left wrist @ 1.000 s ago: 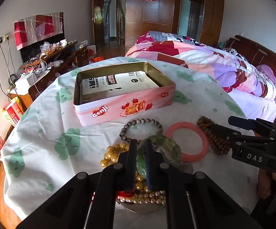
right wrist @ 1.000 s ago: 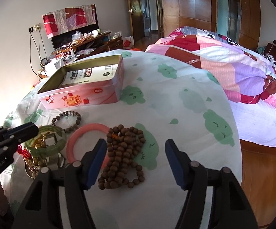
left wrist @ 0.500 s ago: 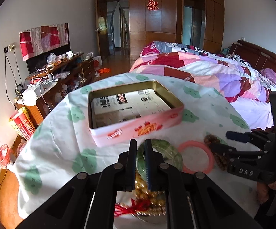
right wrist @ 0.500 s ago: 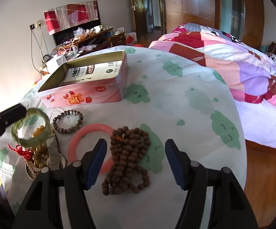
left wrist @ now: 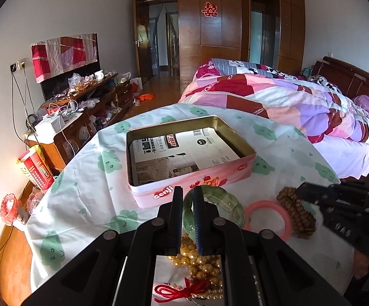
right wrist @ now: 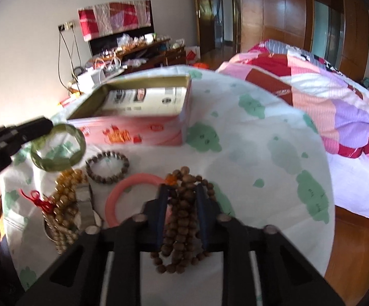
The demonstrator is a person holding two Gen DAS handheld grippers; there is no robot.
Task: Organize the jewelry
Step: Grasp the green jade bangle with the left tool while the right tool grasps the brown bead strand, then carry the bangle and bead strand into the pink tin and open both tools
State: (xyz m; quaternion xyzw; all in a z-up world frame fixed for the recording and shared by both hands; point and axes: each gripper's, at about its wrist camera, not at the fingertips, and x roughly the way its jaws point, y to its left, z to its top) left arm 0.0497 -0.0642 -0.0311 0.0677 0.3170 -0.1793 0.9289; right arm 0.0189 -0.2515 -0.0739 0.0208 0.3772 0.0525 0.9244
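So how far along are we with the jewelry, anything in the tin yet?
Nothing is stored yet: the pink tin holds only a printed paper liner. In hand: the left claw is shut on the green bangle, lifted off the table, and the right claw has just closed on the brown bead strand. Left on the cloth: pink ring, grey bead bracelet, gold beads, red knotted cord.

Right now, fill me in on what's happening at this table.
A person with a gripper in each hand is sorting jewelry. The left gripper is shut on a green bangle, held up off the cloth near the open pink tin. The right gripper has just closed its jaws on a pile of brown wooden beads. A pink ring, a grey bead bracelet and golden beads lie on the table.
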